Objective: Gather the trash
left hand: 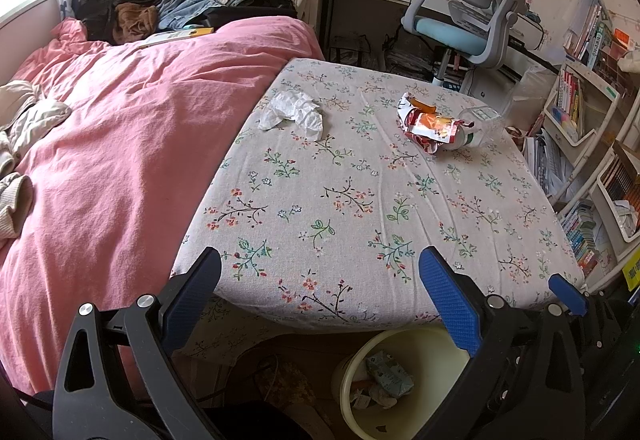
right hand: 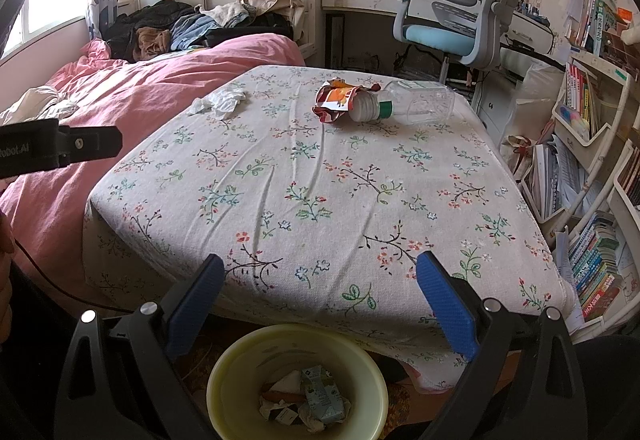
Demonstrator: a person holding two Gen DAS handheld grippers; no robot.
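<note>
Three pieces of trash lie at the far end of the worktop (right hand: 320, 176): a crumpled tissue (right hand: 218, 102) toward the far left, a crushed red-and-orange wrapper (right hand: 336, 102) near the middle, and a clear plastic bottle (right hand: 412, 106) on its side, its white cap end touching the wrapper. The bottle's long axis runs roughly left to right across the far edge, cap to the left. All three lie straight ahead of and well apart from both tools. The right tool (right hand: 320, 300) has its blue pads spread wide and holds nothing; the wrapper and bottle sit nearly on its centre line, so it seems the better placed for them. The left tool (left hand: 320, 300) is likewise wide open and empty, and the tissue (left hand: 294, 114) lies on its side of the worktop. A pale yellow bin (right hand: 296, 380), already holding some scraps, stands on the floor just below the near edge, beneath both tools. The worktop is covered by a floral cloth. A bed with a pink quilt (left hand: 120, 128) adjoins it on the left; a blue-and-grey chair (right hand: 452, 0) and a desk stand beyond; bookshelves (right hand: 592, 160) fill the right.
</note>
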